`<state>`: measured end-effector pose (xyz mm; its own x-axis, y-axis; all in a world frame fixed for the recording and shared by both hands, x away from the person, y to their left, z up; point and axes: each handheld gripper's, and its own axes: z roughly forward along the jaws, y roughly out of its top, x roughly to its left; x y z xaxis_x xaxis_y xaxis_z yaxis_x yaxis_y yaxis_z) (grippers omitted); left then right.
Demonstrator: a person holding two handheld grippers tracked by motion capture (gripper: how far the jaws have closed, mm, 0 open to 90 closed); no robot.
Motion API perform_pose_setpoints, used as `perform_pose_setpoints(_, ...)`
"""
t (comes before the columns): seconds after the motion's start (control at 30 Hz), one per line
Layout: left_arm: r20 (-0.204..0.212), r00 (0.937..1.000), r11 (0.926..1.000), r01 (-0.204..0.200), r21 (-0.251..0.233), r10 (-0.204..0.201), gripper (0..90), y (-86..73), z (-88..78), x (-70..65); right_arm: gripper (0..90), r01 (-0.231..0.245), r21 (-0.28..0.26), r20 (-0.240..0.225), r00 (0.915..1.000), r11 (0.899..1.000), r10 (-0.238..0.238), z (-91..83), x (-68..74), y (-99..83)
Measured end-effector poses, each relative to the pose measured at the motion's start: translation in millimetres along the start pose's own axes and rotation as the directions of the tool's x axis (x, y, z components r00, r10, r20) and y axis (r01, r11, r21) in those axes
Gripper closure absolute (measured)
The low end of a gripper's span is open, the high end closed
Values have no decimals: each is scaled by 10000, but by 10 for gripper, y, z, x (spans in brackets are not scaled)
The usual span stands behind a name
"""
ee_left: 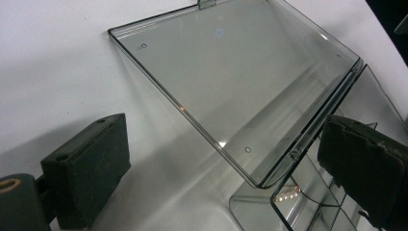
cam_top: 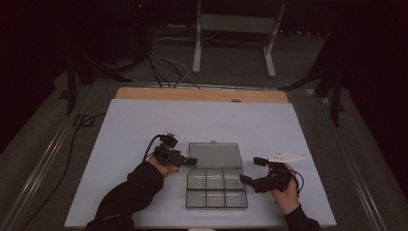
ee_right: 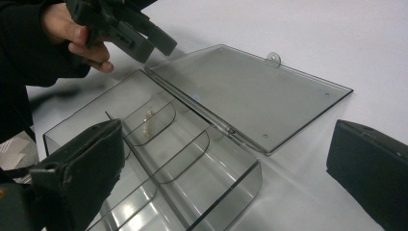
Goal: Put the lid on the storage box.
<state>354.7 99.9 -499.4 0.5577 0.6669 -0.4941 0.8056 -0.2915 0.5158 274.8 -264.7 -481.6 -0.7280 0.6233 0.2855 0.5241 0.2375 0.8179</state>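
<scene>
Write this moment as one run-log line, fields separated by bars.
clear plastic compartment box: open | hinged clear lid: flat on white table sheet | left gripper: open, at lid's corner | right gripper: open, beside box

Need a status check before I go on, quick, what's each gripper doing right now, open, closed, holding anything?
Left gripper: open, holding nothing, at the clear box's lid.
Right gripper: open, holding nothing, beside the box.

Place: I'm working in a dim lab or recording studio.
Evidence: my white-covered table [cam_top: 144,120]; cables [cam_top: 163,67] and metal stand legs [cam_top: 233,43] along the frame's top.
</scene>
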Motion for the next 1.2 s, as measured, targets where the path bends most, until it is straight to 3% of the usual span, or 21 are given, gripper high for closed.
perform_pose_setpoints(0.43, 146, 9998, 9996, -115, 256, 111, 64, -17, 53, -4, 0, 1, 6, -10, 10000, 10000, -1, 2, -3, 2)
perform_pose_setpoints(0.6, 391, 9991, 9997, 127, 227, -136, 75, -25, 74, 6, 0, -10, 24, -1, 10000, 10000, 10, 15, -5, -1)
perform_pose_setpoints(0.7, 189, 9998, 9993, -118, 365, 111, 76, -33, 93, -7, 0, -10, 19, -37, 10000, 10000, 10, 18, -2, -1)
perform_pose_setpoints(0.9, 202, 9998, 9996, 90, 271, -96, 133, -32, 104, -4, 0, -35, 35, -32, 10000, 10000, 35, 22, -10, -1)
perform_pose_setpoints(1.03, 196, 9998, 9996, -25, 290, 19, 145, -32, 102, -7, 0, -30, 49, -23, 10000, 10000, 30, 25, -10, -3)
perform_pose_setpoints(1.2, 465, 9985, 9993, 263, 270, -275, 161, -39, 112, 20, 0, -21, 72, -30, 10000, 10000, 21, 32, -6, -4)
